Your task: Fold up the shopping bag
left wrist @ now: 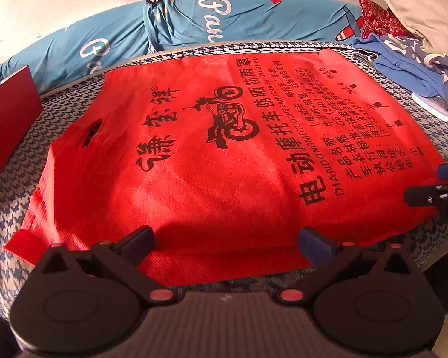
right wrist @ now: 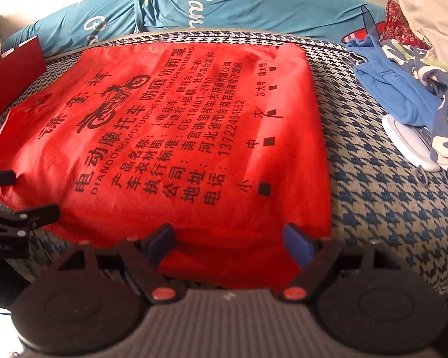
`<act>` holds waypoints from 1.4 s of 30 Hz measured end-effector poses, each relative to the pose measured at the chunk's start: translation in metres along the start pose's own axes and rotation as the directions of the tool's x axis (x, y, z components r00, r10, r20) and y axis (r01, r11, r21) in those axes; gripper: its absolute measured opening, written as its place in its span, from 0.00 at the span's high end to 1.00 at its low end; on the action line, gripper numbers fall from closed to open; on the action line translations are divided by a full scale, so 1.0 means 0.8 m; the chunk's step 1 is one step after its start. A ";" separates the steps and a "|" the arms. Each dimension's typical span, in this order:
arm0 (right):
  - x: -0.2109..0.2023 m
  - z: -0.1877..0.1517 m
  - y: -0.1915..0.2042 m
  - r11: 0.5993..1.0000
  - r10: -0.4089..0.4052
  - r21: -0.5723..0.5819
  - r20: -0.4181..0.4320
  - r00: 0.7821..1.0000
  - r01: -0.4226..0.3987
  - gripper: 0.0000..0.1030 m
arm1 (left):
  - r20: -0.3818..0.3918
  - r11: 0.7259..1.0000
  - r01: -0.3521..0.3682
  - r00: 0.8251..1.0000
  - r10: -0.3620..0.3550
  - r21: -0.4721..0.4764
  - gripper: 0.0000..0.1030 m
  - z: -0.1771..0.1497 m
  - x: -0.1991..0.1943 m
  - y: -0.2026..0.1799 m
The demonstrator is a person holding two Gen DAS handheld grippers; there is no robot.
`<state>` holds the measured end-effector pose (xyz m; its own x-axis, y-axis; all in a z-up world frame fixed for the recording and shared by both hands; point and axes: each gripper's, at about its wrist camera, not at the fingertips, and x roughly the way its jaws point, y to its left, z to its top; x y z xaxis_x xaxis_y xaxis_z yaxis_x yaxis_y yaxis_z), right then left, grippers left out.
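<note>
Flat, red nonwoven shopping bag (left wrist: 224, 155) – houndstooth cover (right wrist: 379, 197)

Left gripper (left wrist: 225, 240): black plastic all round, two fat rounded housings with a disc set in each, angled linkage arms and a red round pivot cap on each side. Its fingers (left wrist: 315, 243) carry dark blue pads. A grey ribbed block sits between the housings. Right gripper (right wrist: 230, 243) is the same build: black housings, red caps, grey ribbed centre, one finger pad a brighter blue. On the left gripper, seen at the edge of the right wrist view, small silver screws show, and white lettering ending "Robot.AI".
</note>
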<state>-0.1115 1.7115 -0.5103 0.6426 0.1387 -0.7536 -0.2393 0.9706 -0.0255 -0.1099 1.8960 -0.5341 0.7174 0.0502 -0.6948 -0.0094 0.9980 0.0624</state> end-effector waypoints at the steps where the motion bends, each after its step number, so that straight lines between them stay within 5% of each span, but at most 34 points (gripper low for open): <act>1: 0.000 0.000 -0.001 1.000 0.001 0.007 0.004 1.000 -0.001 0.20 | 0.001 1.000 0.000 1.000 0.000 0.001 0.00 0.000 0.000 0.000; 5: -0.004 0.003 -0.009 0.999 0.016 0.050 0.035 0.999 -0.018 0.20 | 0.049 0.999 -0.036 0.998 0.034 0.040 0.00 0.005 -0.007 -0.002; 8: -0.011 0.006 -0.013 0.997 0.014 0.073 0.081 0.997 -0.020 0.20 | 0.155 0.998 -0.052 0.987 0.048 0.024 0.00 0.013 -0.016 0.005; 19: -0.006 0.017 -0.034 0.979 -0.061 0.199 0.112 0.992 0.037 0.20 | 0.010 0.981 -0.099 0.995 0.102 -0.164 0.00 0.004 0.008 0.047; 32: 0.039 0.054 -0.068 0.975 -0.068 0.217 0.051 0.996 0.055 0.16 | -0.008 0.981 -0.110 0.994 0.111 -0.159 0.00 0.000 0.003 0.047; 33: 0.042 0.055 -0.070 0.973 -0.060 0.227 0.052 0.997 0.046 0.18 | -0.007 0.981 -0.112 0.994 0.112 -0.158 0.00 0.000 0.003 0.046; 40: 0.047 0.069 -0.068 0.986 -0.020 0.167 0.066 0.998 0.008 0.84 | 0.001 0.984 -0.105 0.994 0.106 -0.146 0.00 0.000 0.004 0.040; 42: 0.049 0.075 -0.073 0.987 0.009 0.161 0.067 0.998 -0.020 0.90 | 0.011 0.988 -0.093 0.995 0.095 -0.122 0.00 0.000 0.005 0.032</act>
<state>-0.0287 1.6724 -0.4991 0.6877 0.1607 -0.7080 -0.1321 0.9866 0.0957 -0.1074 1.9216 -0.5349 0.7206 0.1444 -0.6781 -0.1611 0.9862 0.0389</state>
